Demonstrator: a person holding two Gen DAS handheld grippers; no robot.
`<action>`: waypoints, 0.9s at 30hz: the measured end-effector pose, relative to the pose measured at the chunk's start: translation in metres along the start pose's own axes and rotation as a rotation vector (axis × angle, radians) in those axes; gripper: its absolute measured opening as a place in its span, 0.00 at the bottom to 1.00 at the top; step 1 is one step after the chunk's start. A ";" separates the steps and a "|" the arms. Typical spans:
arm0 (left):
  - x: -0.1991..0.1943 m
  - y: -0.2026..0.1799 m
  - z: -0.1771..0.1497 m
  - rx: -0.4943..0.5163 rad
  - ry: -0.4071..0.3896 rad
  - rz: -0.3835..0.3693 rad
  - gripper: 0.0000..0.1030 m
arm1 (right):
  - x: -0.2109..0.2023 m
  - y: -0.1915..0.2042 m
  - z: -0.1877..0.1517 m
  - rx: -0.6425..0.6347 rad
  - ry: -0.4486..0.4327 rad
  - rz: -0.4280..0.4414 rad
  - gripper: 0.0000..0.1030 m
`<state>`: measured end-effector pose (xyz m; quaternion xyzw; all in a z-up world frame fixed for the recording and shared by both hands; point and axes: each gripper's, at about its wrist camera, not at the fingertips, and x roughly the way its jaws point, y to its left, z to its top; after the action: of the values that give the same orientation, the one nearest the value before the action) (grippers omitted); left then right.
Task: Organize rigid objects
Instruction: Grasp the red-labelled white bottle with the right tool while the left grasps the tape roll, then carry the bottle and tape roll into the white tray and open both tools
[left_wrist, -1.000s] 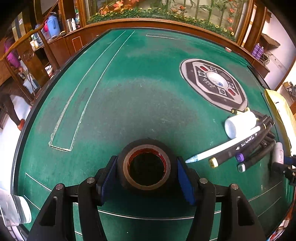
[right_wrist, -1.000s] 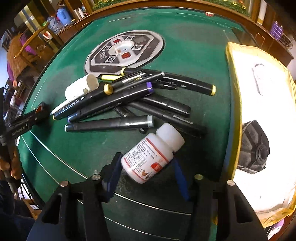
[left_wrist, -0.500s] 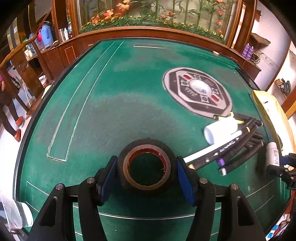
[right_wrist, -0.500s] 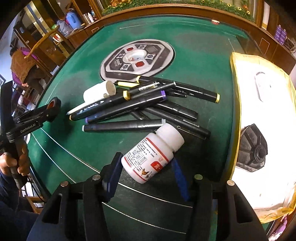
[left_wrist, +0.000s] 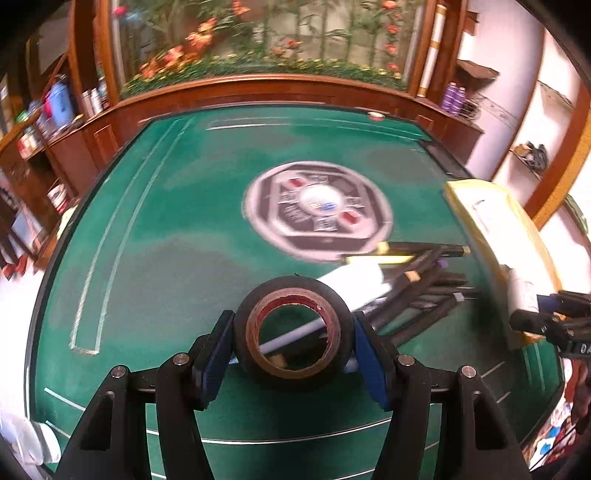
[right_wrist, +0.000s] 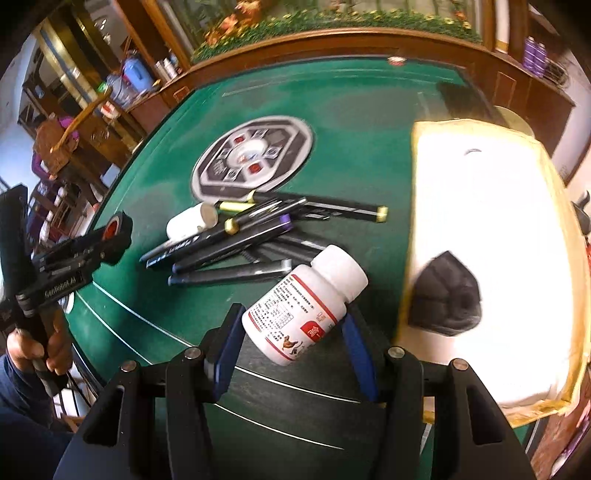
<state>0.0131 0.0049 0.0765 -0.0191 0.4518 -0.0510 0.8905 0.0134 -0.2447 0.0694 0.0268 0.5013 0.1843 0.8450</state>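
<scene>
Left hand-held gripper (left_wrist: 291, 354) clamping one tape roll (left_wrist: 293, 332), right hand-held gripper (right_wrist: 291, 332) clamping one pill bottle (right_wrist: 304, 304)

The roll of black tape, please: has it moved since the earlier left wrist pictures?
Yes. The tape roll now overlaps the marker pile, having shifted toward it.

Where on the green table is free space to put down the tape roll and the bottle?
Bare felt lies left of the round emblem, up to the white lines. The table's far end is bare too. It is crowded where the markers pile between the emblem and the yellow-edged tray.
</scene>
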 end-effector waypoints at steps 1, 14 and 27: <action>-0.001 -0.011 0.002 0.016 -0.003 -0.019 0.64 | -0.004 -0.005 0.000 0.009 -0.008 -0.004 0.51; -0.004 -0.154 0.023 0.214 0.011 -0.252 0.64 | -0.046 -0.091 -0.008 0.150 -0.066 -0.087 0.51; 0.058 -0.264 0.081 0.319 0.051 -0.291 0.64 | -0.022 -0.152 0.015 0.099 0.002 -0.144 0.51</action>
<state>0.0932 -0.2644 0.0984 0.0583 0.4528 -0.2505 0.8537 0.0601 -0.3915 0.0600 0.0324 0.5112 0.0980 0.8532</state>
